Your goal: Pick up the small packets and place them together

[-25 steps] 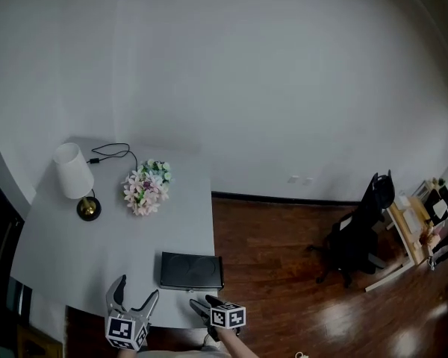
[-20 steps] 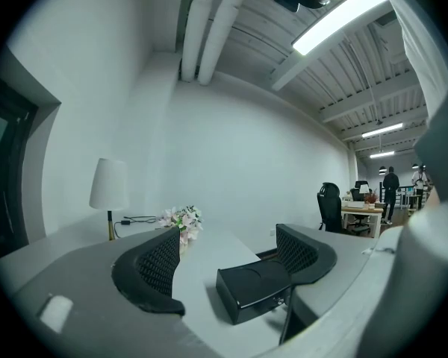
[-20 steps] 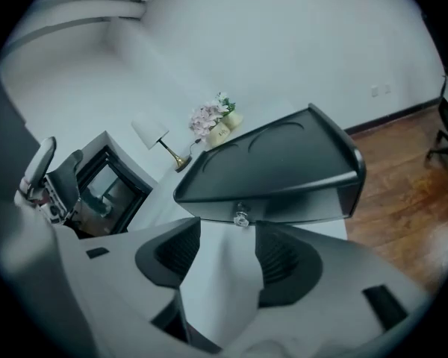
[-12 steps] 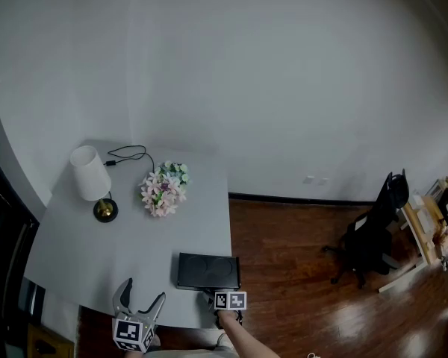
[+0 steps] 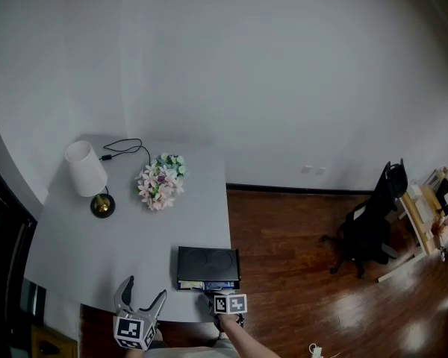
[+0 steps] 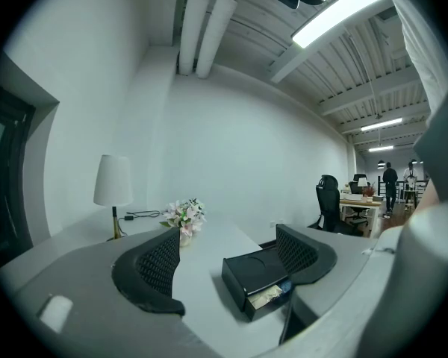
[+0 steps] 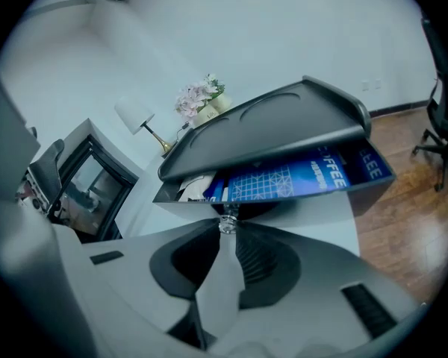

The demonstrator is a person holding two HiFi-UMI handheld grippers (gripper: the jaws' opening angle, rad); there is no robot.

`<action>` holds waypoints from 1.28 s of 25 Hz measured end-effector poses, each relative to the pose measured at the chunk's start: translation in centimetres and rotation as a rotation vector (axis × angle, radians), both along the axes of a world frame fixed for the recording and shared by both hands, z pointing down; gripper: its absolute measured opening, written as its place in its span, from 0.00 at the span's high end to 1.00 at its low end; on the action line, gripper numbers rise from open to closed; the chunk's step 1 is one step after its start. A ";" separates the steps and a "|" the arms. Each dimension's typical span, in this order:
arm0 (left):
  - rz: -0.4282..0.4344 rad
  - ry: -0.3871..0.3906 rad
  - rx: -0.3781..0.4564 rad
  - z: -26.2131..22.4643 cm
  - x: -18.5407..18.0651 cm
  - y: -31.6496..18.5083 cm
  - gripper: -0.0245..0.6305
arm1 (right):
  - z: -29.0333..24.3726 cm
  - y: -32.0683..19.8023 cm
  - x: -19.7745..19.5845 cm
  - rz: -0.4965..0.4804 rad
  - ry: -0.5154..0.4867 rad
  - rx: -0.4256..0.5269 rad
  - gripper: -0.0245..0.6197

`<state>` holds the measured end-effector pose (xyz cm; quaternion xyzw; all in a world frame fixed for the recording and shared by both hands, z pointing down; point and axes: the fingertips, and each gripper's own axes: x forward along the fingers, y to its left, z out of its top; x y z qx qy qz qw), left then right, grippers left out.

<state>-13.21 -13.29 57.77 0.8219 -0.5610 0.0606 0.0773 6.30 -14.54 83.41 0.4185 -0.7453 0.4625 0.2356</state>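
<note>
The left gripper (image 5: 142, 289) hangs over the near edge of the table (image 5: 97, 252), jaws wide apart and empty. To its right, the right gripper (image 7: 226, 231) has just been closing and now pinches the small clear knob (image 7: 225, 221) of the drawer (image 5: 209, 285) in the black box (image 5: 207, 262). Shut a second ago, the drawer now stands slightly out and shows the blue packets (image 7: 291, 177) inside. Picking them out looks to be the next step.
</note>
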 end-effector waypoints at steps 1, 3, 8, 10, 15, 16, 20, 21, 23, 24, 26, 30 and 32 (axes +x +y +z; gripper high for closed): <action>0.010 0.001 -0.002 0.1 0.3 0.0 0.37 | 0.0 0.8 0.0 -0.003 -0.003 -0.003 0.87; 0.030 0.003 -0.007 0.3 0.8 0.0 0.37 | 0.1 2.6 -0.1 -0.009 -0.006 -0.012 0.87; 0.081 0.004 -0.018 0.8 2.0 -0.2 0.37 | 0.6 6.7 -0.2 -0.018 -0.004 -0.041 0.87; 0.101 0.004 -0.019 0.8 2.5 -0.3 0.37 | 0.8 8.0 -0.3 -0.023 -0.001 -0.050 0.87; 0.140 0.002 -0.022 1.0 3.3 -0.5 0.37 | 0.9 8.6 -0.3 -0.027 0.036 -0.021 0.87; 0.144 0.001 -0.022 1.0 3.4 -0.5 0.37 | 1.0 8.6 -0.1 -0.034 0.073 -0.001 0.86; 0.160 0.005 -0.020 0.9 3.9 -0.6 0.37 | 0.3 9.2 0.2 -0.077 0.142 0.066 0.78; 0.162 0.008 -0.017 0.8 3.9 -0.7 0.37 | -0.2 9.5 0.4 -0.077 0.137 0.080 0.78; 0.166 0.014 -0.009 0.4 4.1 -0.8 0.37 | -1.6 9.8 1.4 -0.051 0.120 0.121 0.78; 0.168 0.017 -0.004 0.3 4.1 -0.8 0.37 | -2.7 9.7 1.9 -0.030 0.101 0.156 0.78; 0.170 0.025 0.004 -0.1 4.2 -0.8 0.37 | -6.1 8.5 3.0 0.019 0.052 0.283 0.78; 0.180 0.043 0.037 -2.1 4.8 -1.1 0.37 | -16.4 4.6 5.1 0.045 0.078 0.705 0.78; 0.182 0.049 0.062 -3.2 4.9 -1.3 0.37 | -20.8 3.2 5.6 0.001 0.178 0.867 0.78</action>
